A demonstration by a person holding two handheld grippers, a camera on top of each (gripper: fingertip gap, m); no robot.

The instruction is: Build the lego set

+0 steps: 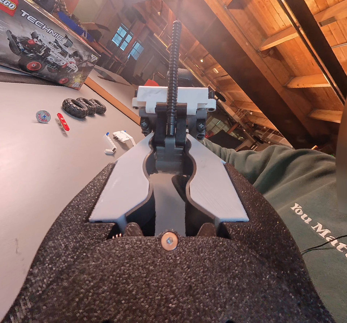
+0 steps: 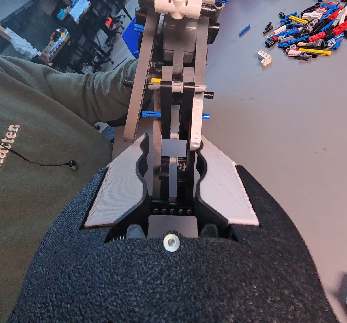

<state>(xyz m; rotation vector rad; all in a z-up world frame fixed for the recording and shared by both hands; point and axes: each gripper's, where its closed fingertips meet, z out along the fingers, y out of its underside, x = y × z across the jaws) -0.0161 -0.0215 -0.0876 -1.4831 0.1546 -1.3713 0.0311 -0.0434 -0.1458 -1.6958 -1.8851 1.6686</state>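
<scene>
While both tools (image 1: pixel 170 145) (image 2: pixel 172 145) clamp one chassis (image 2: pixel 174 107), three tyres (image 1: pixel 83 107) lie on the table (image 1: pixel 47 163).

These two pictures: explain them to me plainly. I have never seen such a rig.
No robot here: a person in a green sweatshirt holds a two-finger gripper in each hand, and each gripper carries a camera looking along its fingers.

The left wrist view shows the left gripper shut on a lego assembly with a black ribbed hose. On the grey table lie three black tyres, a red beam and the set's box.

The right wrist view shows the right gripper closed around a long lego frame. A pile of loose pieces lies beyond.
</scene>
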